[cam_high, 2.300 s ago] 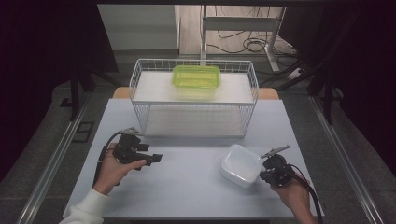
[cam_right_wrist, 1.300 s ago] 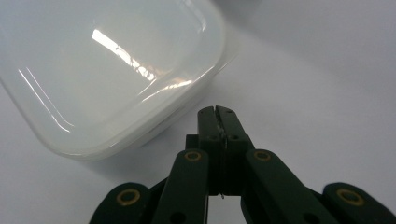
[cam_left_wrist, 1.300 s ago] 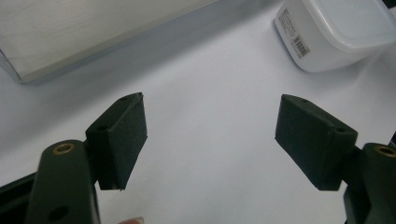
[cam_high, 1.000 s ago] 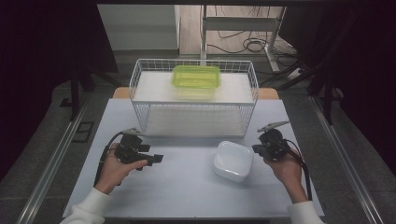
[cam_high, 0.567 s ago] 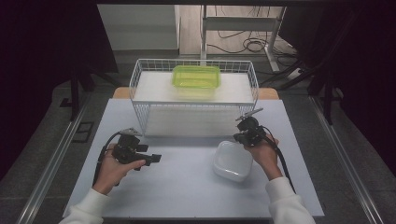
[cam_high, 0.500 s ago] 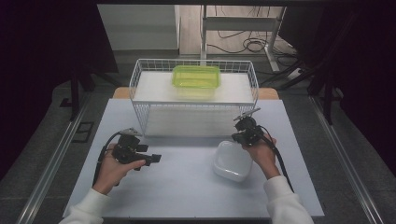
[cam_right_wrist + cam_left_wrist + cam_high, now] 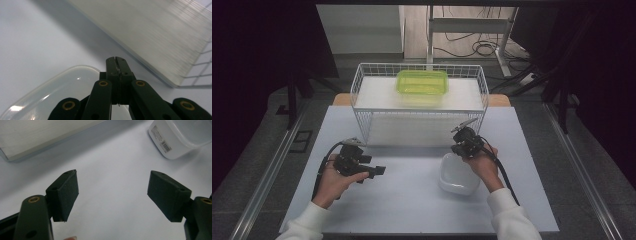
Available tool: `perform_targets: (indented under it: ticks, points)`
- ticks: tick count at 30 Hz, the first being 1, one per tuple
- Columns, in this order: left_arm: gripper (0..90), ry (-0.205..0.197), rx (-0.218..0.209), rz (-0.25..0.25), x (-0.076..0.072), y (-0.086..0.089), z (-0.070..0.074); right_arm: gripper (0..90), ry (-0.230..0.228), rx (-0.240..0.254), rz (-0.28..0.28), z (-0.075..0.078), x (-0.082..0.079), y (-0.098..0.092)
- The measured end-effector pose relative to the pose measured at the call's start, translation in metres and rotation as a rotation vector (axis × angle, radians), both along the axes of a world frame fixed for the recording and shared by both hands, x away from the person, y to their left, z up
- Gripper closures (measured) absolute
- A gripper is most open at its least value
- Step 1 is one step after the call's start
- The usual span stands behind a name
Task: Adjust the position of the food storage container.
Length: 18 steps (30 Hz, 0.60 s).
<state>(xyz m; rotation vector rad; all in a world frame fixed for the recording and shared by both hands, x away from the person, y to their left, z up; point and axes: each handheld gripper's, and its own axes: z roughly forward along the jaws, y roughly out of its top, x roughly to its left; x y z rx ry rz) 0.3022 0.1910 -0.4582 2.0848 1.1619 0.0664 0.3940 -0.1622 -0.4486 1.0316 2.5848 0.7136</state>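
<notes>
Nearby, right tool (image 7: 117, 60) closed at white tub (image 7: 458, 174) rim, wire basket (image 7: 362, 97) just behind, left tool (image 7: 112, 192) open, empty.

Pale blue-white surface (image 7: 412, 200). Resting directly on it: a white wire basket (image 7: 362, 107) along the far edge, and a translucent white plastic container (image 7: 457, 177) on the near right, well apart from the basket.
</notes>
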Motion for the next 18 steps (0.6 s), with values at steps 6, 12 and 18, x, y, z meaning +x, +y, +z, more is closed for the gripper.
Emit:
perform_targets:
  ticks: [6,12,18]
  points:
    - [24.0,0.002,0.004,-0.003,0.0,-0.001,-0.001,89.3,0.005,0.007,0.045,-0.001,-0.008,0.012]
    - [23.9,0.002,0.002,0.0,0.0,0.0,-0.001,89.3,-0.003,-0.002,0.062,0.001,-0.013,0.017]
    - [23.8,-0.001,0.0,0.002,-0.001,0.001,0.0,89.3,-0.04,0.036,0.026,0.022,-0.025,-0.009]
